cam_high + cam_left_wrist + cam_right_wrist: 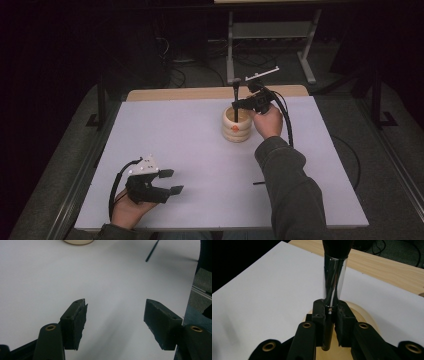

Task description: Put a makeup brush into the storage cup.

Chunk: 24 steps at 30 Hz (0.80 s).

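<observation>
Near the counter's far edge — right tool (239,103) clenched on a makeup brush (333,285), upright over the wooden holder (236,126). Insertion step; next, lower straight down. Left tool (170,181) released, idle.

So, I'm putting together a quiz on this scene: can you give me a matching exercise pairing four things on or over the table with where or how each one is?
Things:
1. brush
2. cream holder
3. left gripper
4. thin black stick

Places or states:
a. lying flat on the white table, near the person's right sleeve
b. jaws open, nothing between them
c. upright, clamped in the right gripper, bristles up
d. standing on the table under the brush

Pairs: 1-c, 2-d, 3-b, 4-a
</observation>
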{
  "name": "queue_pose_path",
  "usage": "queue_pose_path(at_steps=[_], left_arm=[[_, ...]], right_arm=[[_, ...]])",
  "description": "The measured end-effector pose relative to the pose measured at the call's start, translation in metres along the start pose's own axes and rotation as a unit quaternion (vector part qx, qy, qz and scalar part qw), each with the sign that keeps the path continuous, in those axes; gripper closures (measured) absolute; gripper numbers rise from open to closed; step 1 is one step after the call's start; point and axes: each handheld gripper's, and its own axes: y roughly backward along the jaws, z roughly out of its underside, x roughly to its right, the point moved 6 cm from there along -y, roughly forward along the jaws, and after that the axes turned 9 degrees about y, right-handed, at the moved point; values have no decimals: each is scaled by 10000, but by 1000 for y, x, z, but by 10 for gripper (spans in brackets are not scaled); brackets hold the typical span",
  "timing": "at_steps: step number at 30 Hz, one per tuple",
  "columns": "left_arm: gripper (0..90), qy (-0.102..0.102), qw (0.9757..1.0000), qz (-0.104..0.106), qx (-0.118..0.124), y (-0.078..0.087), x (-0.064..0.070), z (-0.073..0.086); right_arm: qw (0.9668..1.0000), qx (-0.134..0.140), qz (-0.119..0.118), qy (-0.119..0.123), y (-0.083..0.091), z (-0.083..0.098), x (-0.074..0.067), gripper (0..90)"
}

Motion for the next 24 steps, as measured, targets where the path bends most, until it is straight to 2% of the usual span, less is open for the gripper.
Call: queue_pose_path(at_steps=[20, 24], left_arm=[[335, -7, 10000, 1, -1, 0, 0, 0], [334, 19, 10000, 15, -18, -1, 1, 0]], right_arm=[[10000, -56, 2, 23, -6, 12, -1, 777], [9999, -101, -2, -47, -6, 13, -2, 775]])
